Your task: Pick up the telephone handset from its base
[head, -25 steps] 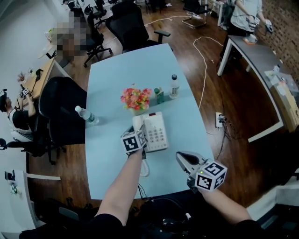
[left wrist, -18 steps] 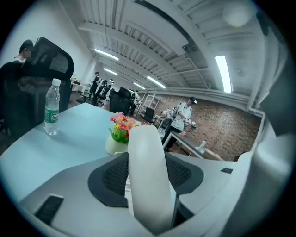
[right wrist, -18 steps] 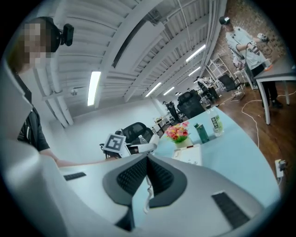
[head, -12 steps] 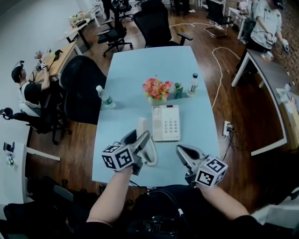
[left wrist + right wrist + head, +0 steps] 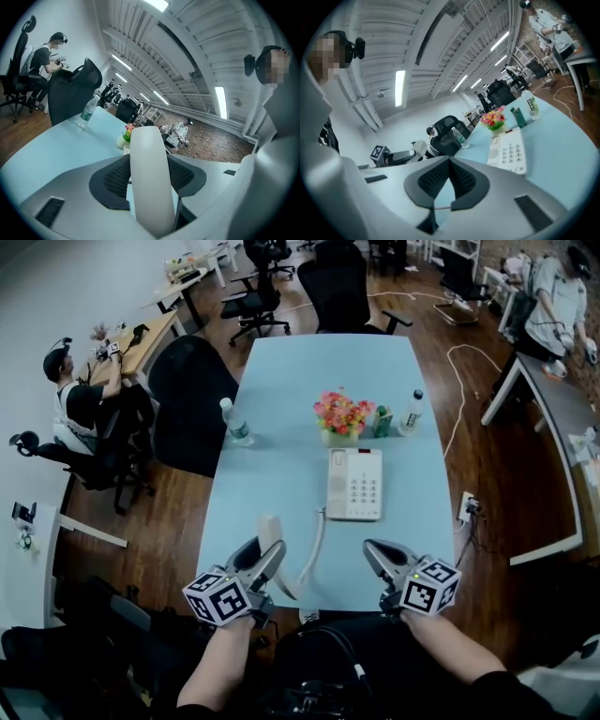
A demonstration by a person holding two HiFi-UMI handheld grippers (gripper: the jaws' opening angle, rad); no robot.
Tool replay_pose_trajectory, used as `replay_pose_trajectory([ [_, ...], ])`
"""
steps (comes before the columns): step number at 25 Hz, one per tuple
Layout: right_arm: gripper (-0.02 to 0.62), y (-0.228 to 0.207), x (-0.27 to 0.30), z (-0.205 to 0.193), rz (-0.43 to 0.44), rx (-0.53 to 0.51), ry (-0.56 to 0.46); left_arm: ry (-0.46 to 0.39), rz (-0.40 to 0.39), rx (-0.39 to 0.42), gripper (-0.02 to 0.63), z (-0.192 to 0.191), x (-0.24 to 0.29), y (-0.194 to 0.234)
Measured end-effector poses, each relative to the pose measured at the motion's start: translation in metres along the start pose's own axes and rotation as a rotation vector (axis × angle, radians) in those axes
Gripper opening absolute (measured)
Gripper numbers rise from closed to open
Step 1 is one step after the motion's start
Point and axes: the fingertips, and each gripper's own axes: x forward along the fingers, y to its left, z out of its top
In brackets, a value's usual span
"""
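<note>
Between the left gripper's [image 5: 265, 561] jaws sits the white telephone handset [image 5: 270, 529], pinched across its middle by both dark ribbed pads, as the left gripper view shows [image 5: 149, 180]. The handset is off its base and held over the near end of the pale blue table [image 5: 281, 381], to the left of and nearer the person than the telephone base [image 5: 354, 484]. A cord [image 5: 312, 545] runs from the base's left side toward the handset. The base lies flat with its keypad up, its handset cradle bare. The right gripper [image 5: 378, 555] hovers over the table's near edge, just in front of the base; its jaws are pressed together at the tips with nothing between them [image 5: 450, 163]. Beyond the base stand a pot of flowers [image 5: 342, 413], a small green carton [image 5: 381, 420] and a bottle [image 5: 410, 412]. Another bottle [image 5: 234, 421] stands near the table's left edge.
</note>
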Motion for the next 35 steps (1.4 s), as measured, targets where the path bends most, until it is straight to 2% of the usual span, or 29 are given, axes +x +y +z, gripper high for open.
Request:
replay_pose_trajectory([
  [8, 0.014, 0.004, 0.004, -0.002, -0.023, -0.093, 0.026, 0.019, 0.004, 0.010, 0.236, -0.001, -0.003, 0.001],
  [12, 0.012, 0.007, 0.004, -0.006, -0.019, -0.108, 0.040, 0.034, 0.003, 0.030, 0.236, 0.005, -0.003, -0.002],
  [14, 0.012, 0.008, 0.002, -0.006, -0.019, -0.116, 0.039, 0.038, 0.006, 0.015, 0.236, 0.001, 0.000, 0.002],
  [19, 0.012, 0.008, -0.003, -0.003, -0.024, -0.115, 0.025, 0.052, -0.004, -0.009, 0.236, -0.005, 0.007, -0.002],
  [35, 0.012, 0.012, -0.004, -0.008, -0.021, -0.125, 0.035, 0.083, -0.007, 0.006, 0.236, -0.015, 0.013, -0.005],
])
